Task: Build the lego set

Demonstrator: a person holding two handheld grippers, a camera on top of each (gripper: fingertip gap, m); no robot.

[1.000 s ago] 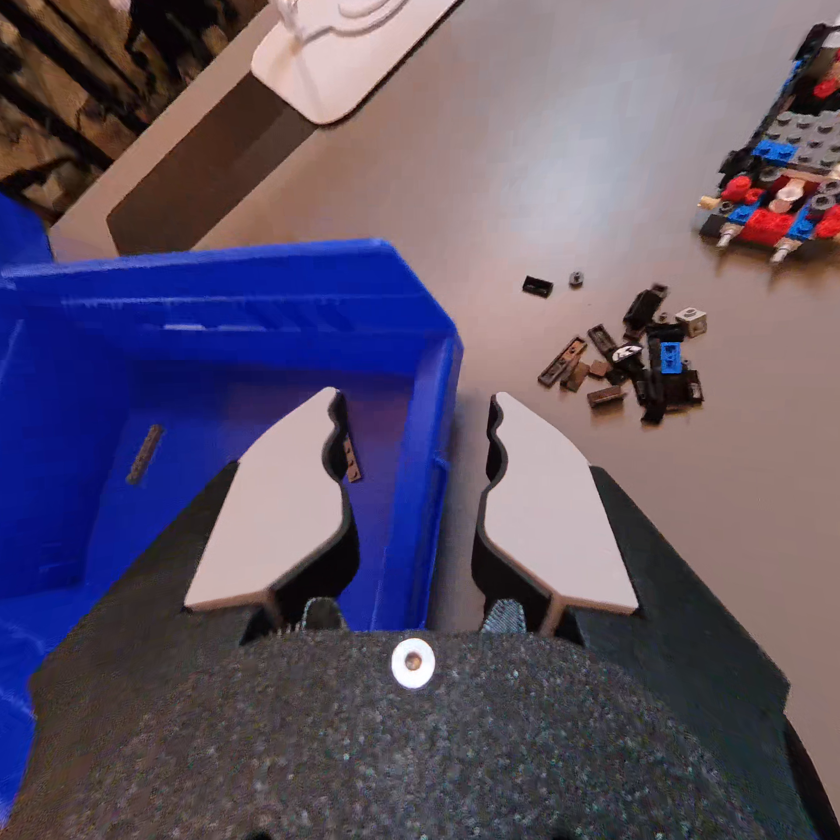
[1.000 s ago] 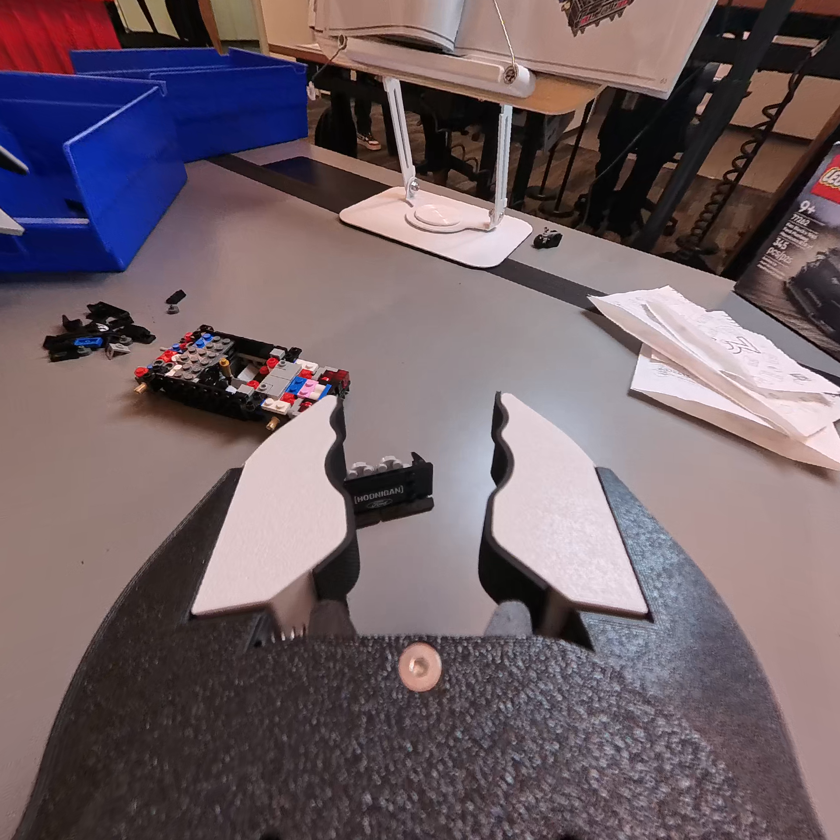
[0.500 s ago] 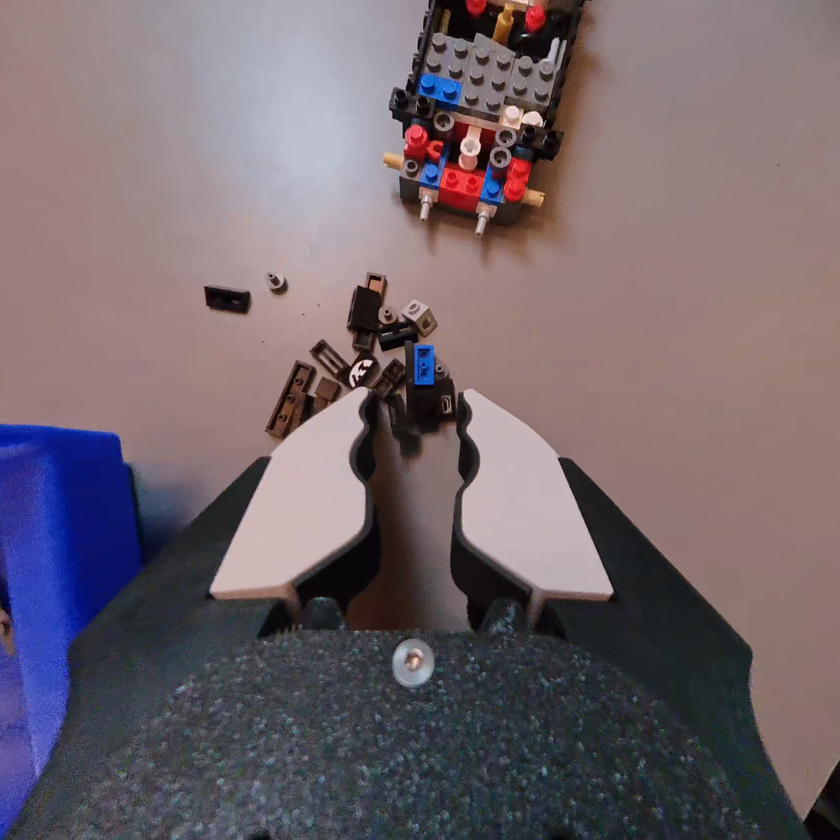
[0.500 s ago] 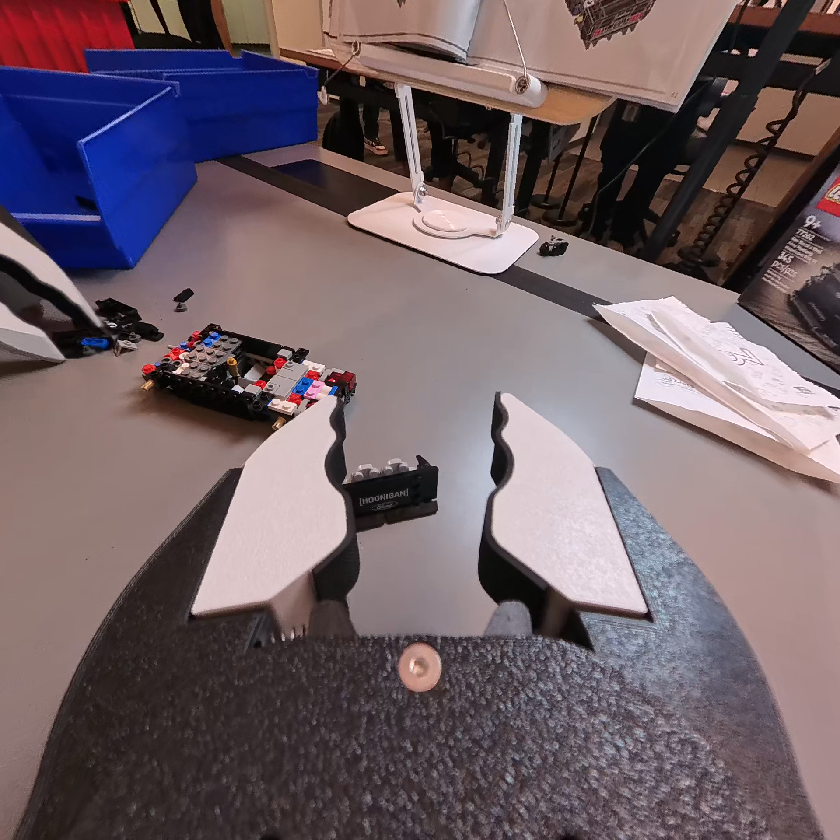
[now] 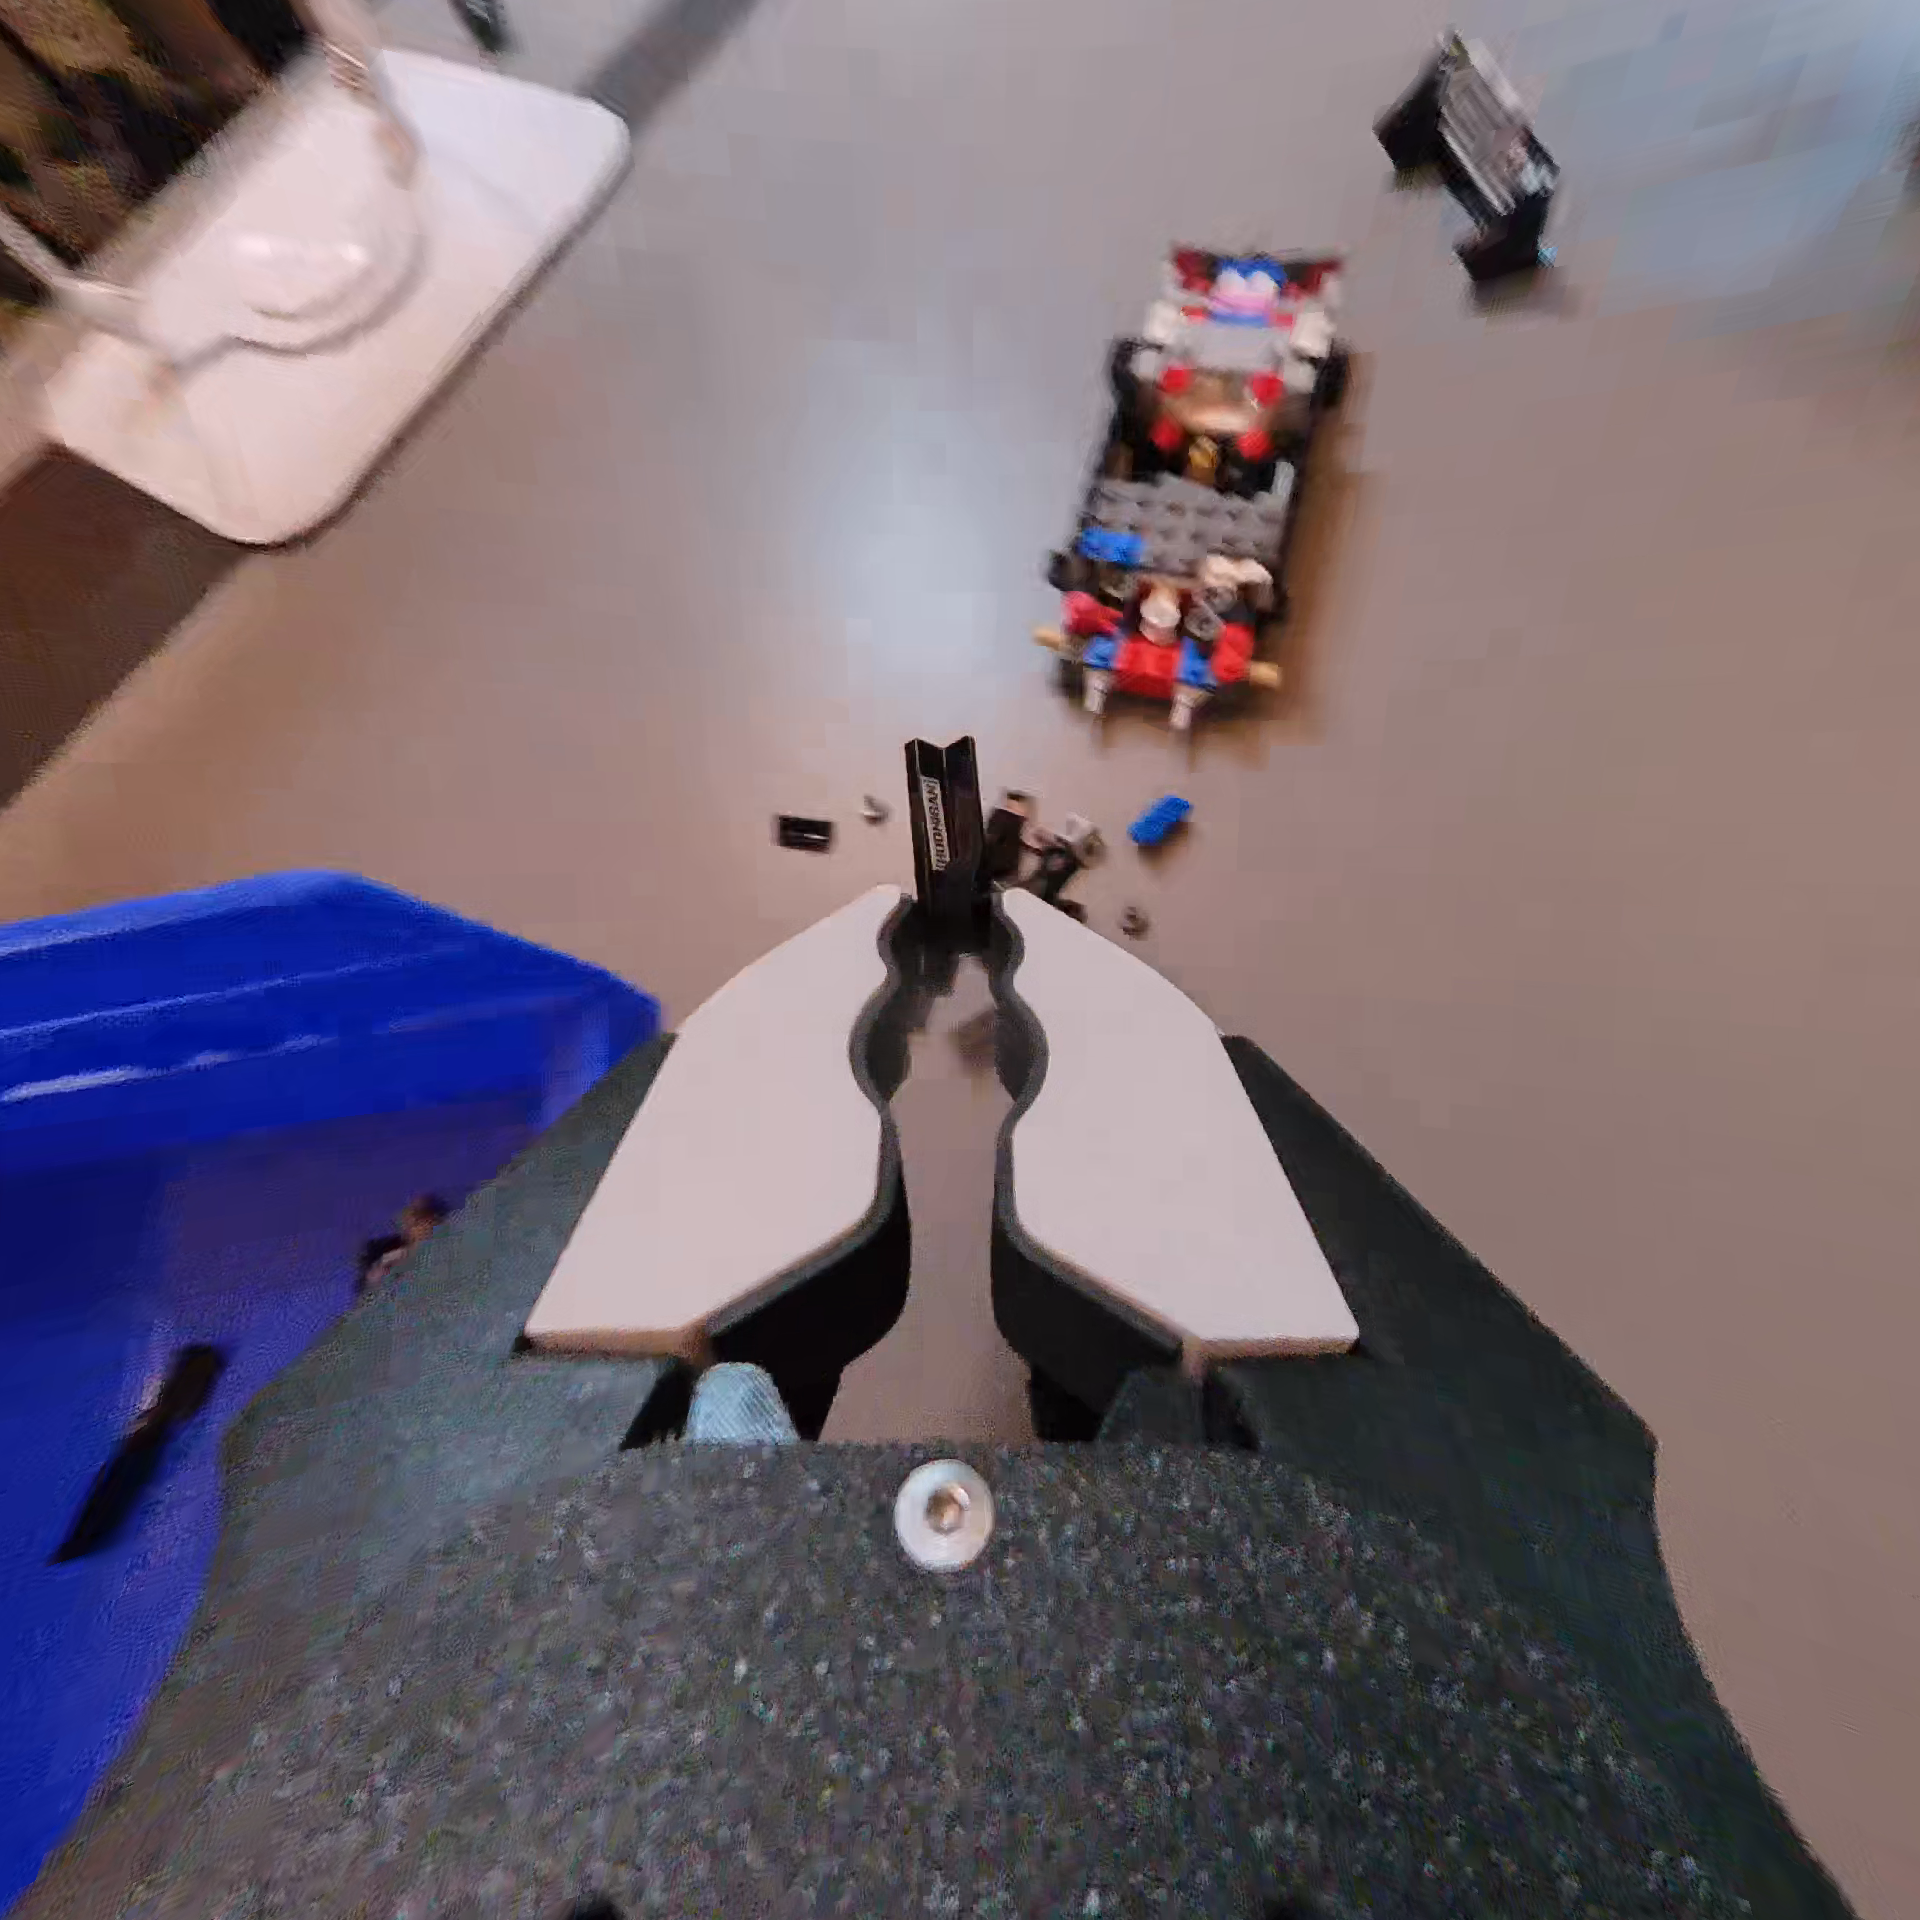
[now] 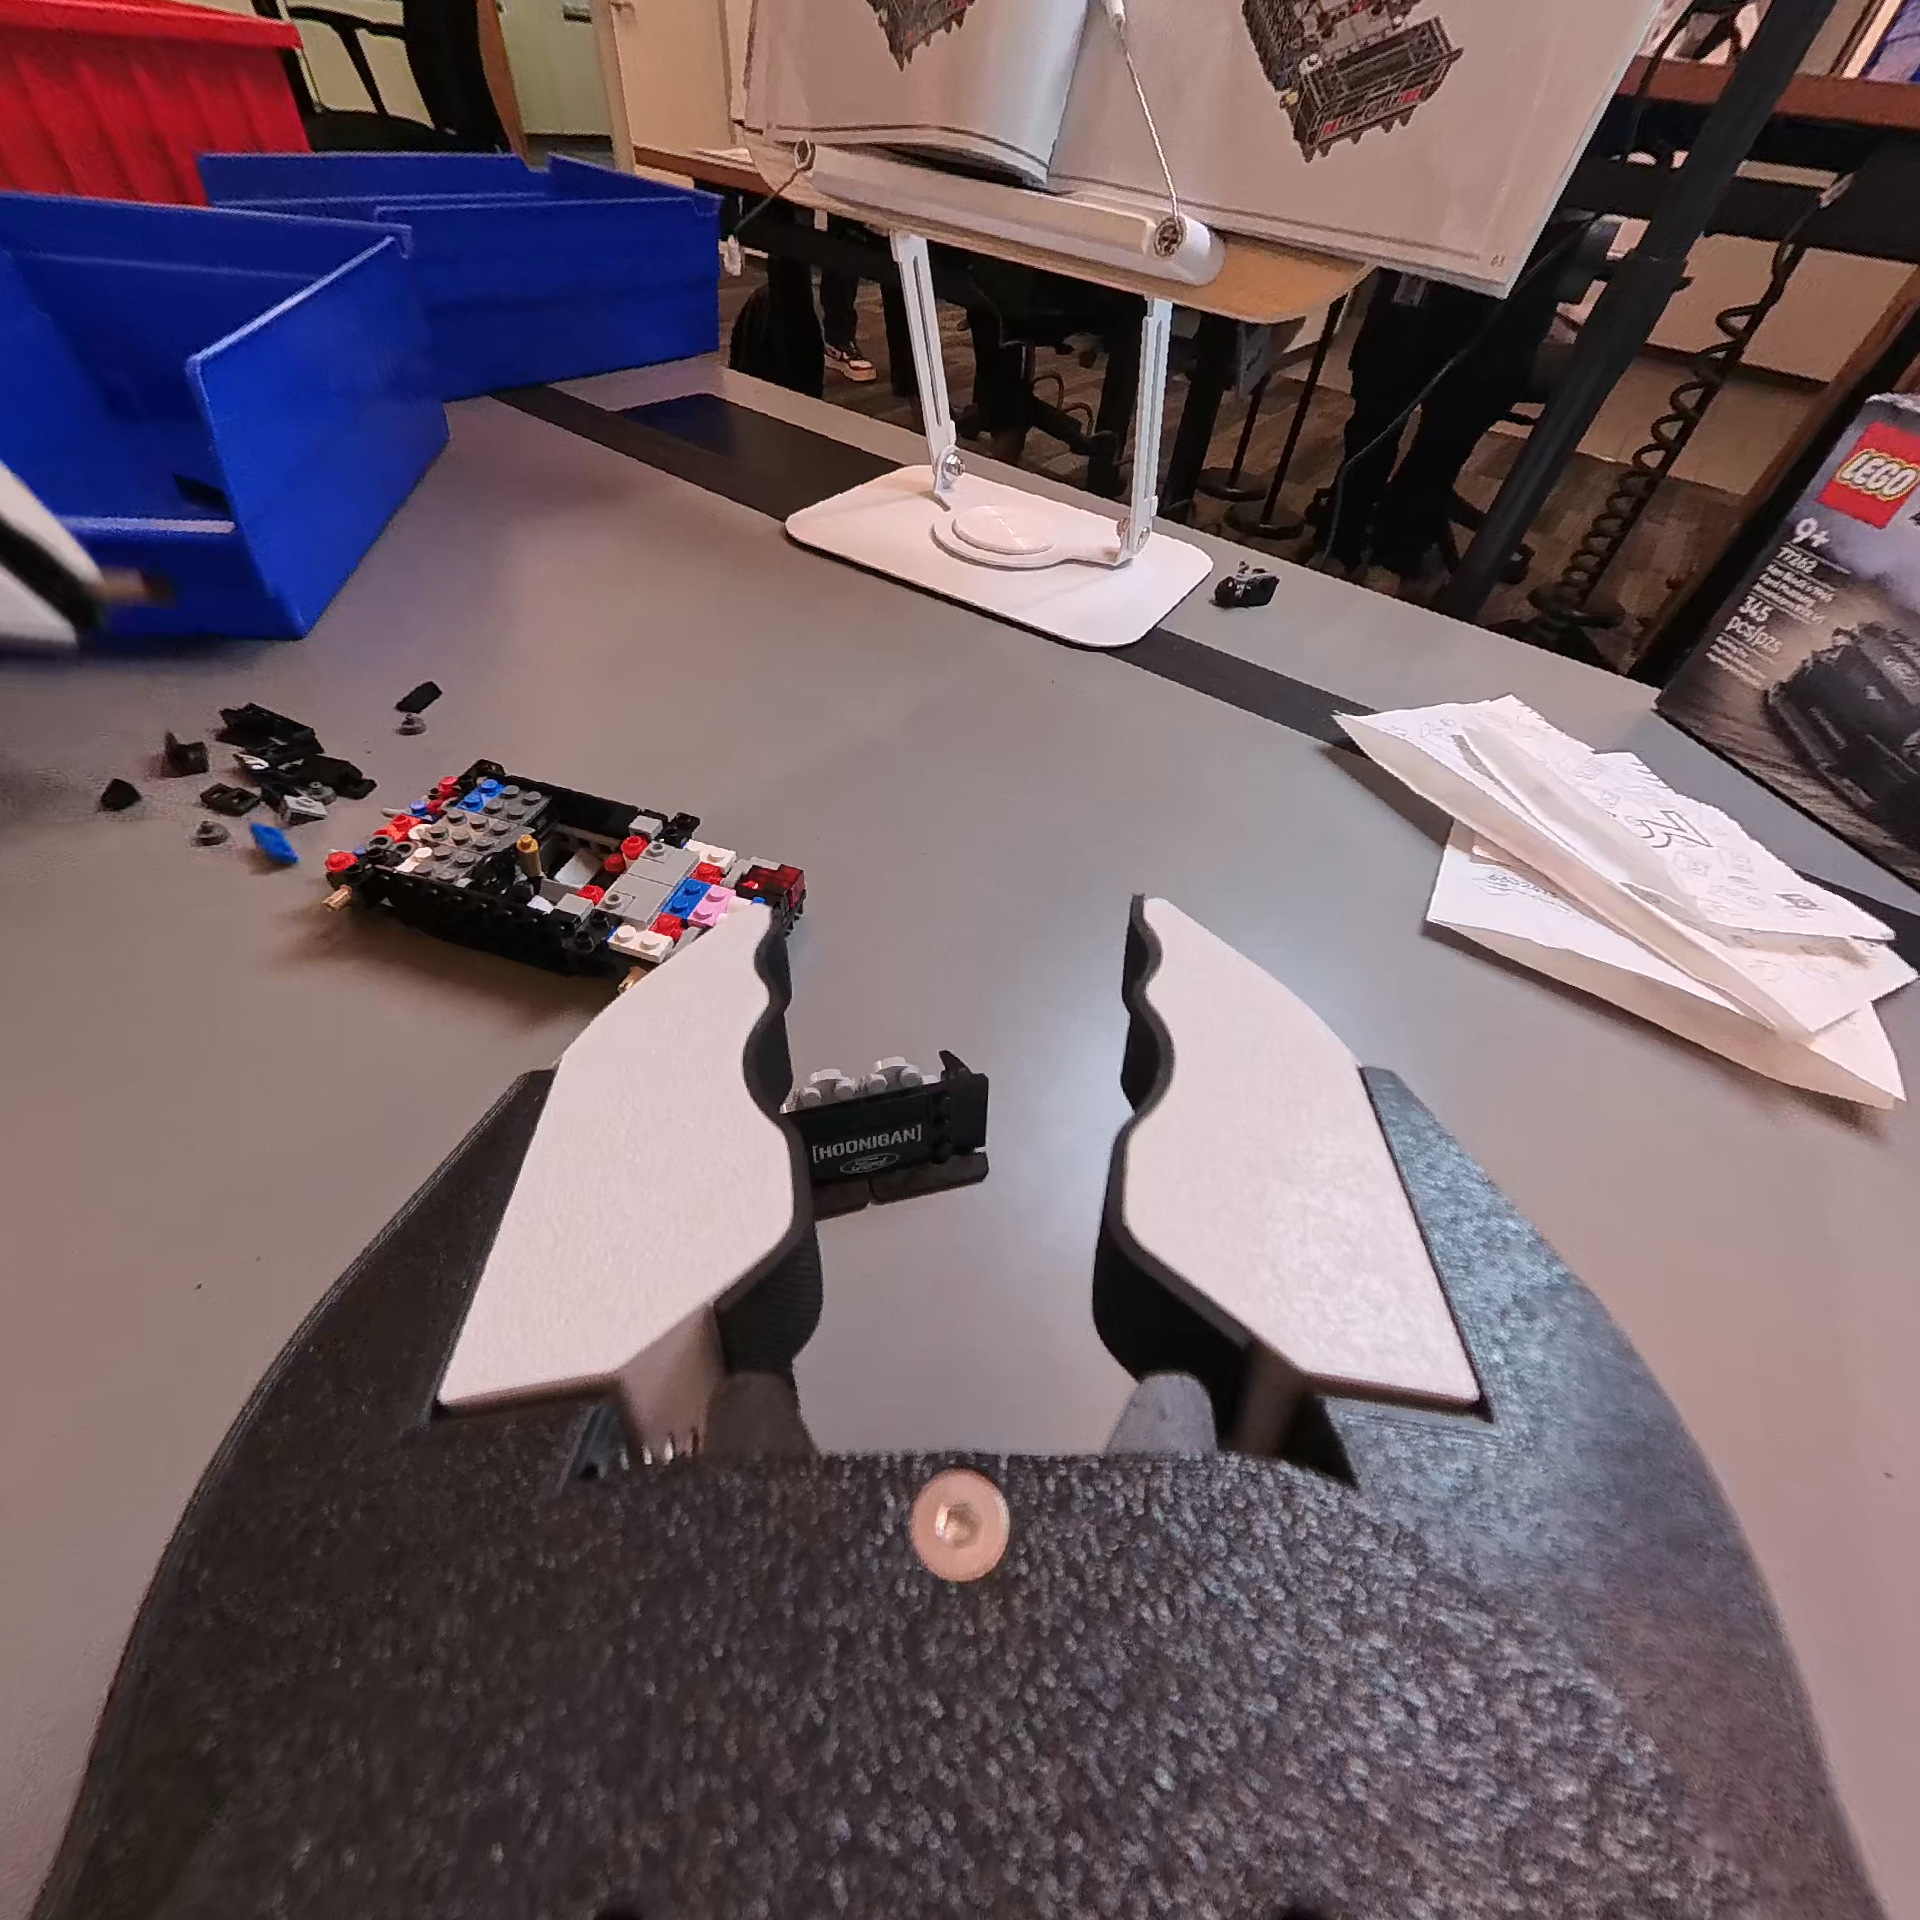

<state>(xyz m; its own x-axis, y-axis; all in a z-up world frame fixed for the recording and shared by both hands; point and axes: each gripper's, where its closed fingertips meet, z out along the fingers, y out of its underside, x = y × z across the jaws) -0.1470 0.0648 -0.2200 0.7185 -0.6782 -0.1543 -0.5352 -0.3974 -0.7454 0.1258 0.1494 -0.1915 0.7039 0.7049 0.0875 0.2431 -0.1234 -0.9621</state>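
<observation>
Left wrist view: the left gripper (image 5: pixel 945 914) points down and forward over the grey table (image 5: pixel 727 582), its fingers drawn close and clamped on a long black piece (image 5: pixel 941 821) that stands upright past the tips at frame centre. Just beyond lie loose small pieces (image 5: pixel 1049 847), and farther, at upper right, the half-built car base (image 5: pixel 1195 499). A blue bin (image 5: pixel 260 1018) fills the left edge. Right wrist view: the right gripper (image 6: pixel 951 971) is held low and level, fingers wide apart and empty, with a small black block (image 6: pixel 894 1127) on the table between them, nearer the left finger. Beyond, at left of centre, sits the car base (image 6: pixel 561 862); white paper bags (image 6: pixel 1642 883) lie at right, and a white stand (image 6: pixel 997 551) is farther back.
</observation>
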